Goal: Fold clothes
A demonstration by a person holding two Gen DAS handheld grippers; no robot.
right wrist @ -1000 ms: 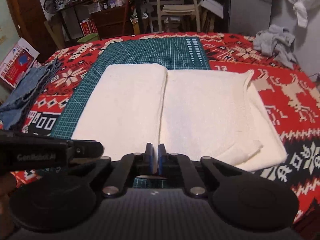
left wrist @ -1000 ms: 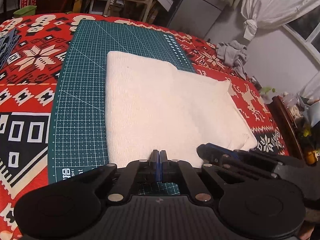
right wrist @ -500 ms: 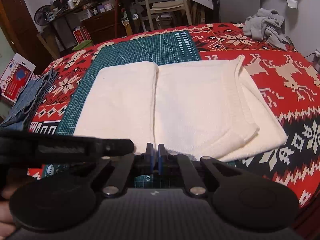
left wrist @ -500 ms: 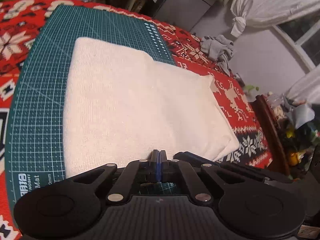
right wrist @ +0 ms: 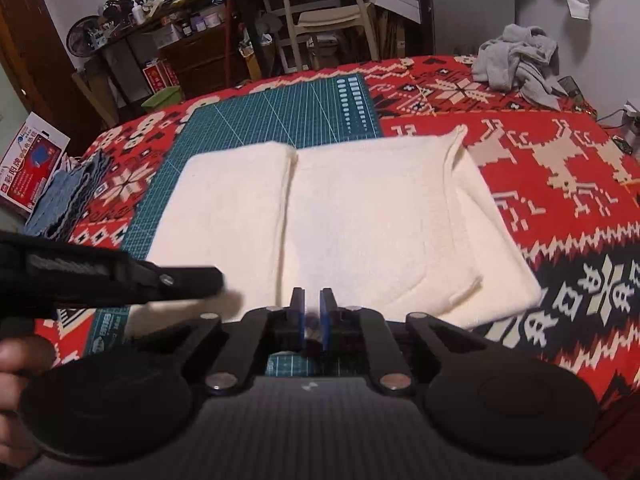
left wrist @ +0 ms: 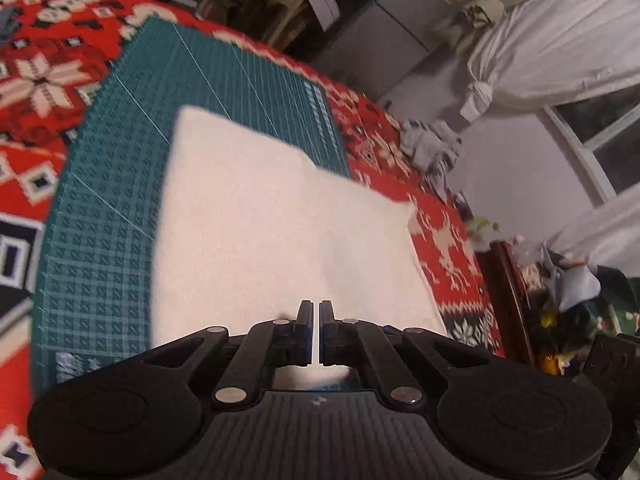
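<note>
A white garment, folded into a rectangle with a seam down its middle, lies flat, partly on the green cutting mat. My right gripper hovers at the garment's near edge, its fingers parted by a narrow gap with nothing clearly between them. My left gripper is over the same near edge, to the left, with only a slit between its fingers; white cloth shows through it. In the right wrist view the left gripper points across the near left corner. The left wrist view is blurred by motion.
A red patterned cover spreads under the mat. A crumpled grey garment lies at the far right, and folded blue cloth at the left edge. A chair and cluttered shelves stand behind. A hand holds the left gripper.
Both grippers were shut and now show small gaps between their fingers. The left gripper has moved forward over the garment's near edge and tilted; the right gripper has crept closer.
</note>
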